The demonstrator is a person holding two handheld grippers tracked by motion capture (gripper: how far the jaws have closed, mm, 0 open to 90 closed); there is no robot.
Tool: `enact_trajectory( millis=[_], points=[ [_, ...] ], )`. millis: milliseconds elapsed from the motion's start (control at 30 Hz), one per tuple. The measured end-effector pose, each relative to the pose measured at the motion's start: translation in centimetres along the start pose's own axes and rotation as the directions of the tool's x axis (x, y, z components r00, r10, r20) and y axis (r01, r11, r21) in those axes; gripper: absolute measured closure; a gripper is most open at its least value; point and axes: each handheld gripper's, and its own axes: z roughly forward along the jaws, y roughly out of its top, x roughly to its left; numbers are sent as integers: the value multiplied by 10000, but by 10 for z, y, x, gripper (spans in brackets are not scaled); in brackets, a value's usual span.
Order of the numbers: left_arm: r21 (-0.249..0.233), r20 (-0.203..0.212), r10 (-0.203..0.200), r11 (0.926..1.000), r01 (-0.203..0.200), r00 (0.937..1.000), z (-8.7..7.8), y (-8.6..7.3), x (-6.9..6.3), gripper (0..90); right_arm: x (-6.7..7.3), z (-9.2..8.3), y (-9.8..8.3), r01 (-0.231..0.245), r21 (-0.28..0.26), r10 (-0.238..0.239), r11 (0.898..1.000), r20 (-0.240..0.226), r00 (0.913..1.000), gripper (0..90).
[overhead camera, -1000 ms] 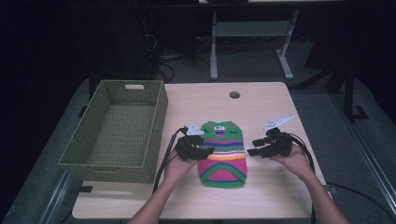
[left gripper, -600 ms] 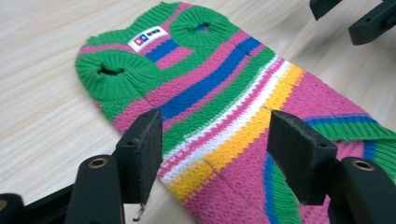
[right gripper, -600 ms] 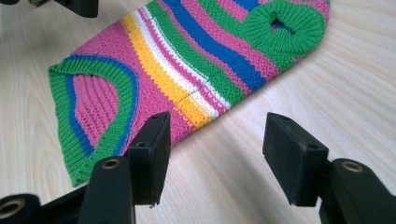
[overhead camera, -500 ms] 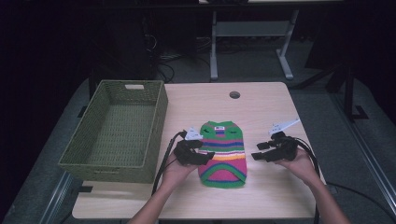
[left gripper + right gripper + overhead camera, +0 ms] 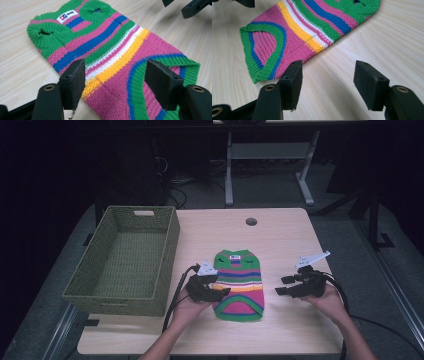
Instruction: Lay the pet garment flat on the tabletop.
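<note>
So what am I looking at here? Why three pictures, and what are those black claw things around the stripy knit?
No robot here: a person holds a hand-held gripper in each hand, the left gripper and the right gripper. The high view looks down on the table from above. The other two pictures come from small cameras riding on each gripper, looking along its two black jaws. On the table lie a small striped sweater, spread flat, and an empty green woven basket to its left. Both grippers are open, their jaws having just widened, and hold nothing; the left one hovers over the sweater's edge, the right beside it.
</note>
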Motion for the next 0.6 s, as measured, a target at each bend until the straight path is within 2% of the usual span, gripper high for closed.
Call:
enact_trajectory(
  millis=[433,600],
  points=[
    [-55,121,51,10000,-51,9999,-7,-8,-8,313,3,-6,-15,-122,64,122,9999,140,9998,376],
    [26,169,168,9999,-168,9997,-11,-12,-11,309,5,-10,-19,-110,-74,111,9999,138,9998,373]
  ],
)
